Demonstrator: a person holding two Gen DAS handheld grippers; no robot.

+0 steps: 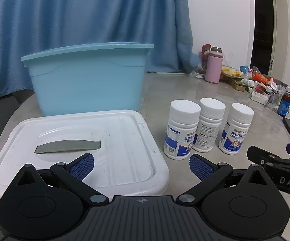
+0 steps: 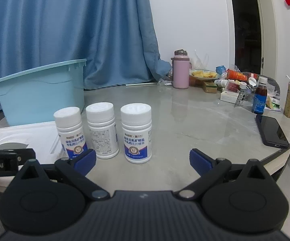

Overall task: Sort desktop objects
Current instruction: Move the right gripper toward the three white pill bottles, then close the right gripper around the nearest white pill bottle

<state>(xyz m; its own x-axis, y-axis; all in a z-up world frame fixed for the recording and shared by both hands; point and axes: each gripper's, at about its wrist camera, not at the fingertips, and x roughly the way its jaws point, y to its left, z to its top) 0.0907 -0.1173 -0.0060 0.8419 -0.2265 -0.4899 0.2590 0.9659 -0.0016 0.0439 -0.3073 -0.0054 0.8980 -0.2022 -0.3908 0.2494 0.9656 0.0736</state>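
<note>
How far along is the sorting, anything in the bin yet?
Done: the white lid lies off the blue bin, whose inside is hidden. In hand: nothing; left gripper and right gripper are both open. Left: all three white bottles stand on the table, ungrasped.

left claw and right claw, both wide apart, side by side

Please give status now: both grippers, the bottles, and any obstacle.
Left gripper open, empty, over white lid. Right gripper open, empty, facing three white bottles, all upright, untouched. Blue bin open behind. Nothing in the way.
</note>
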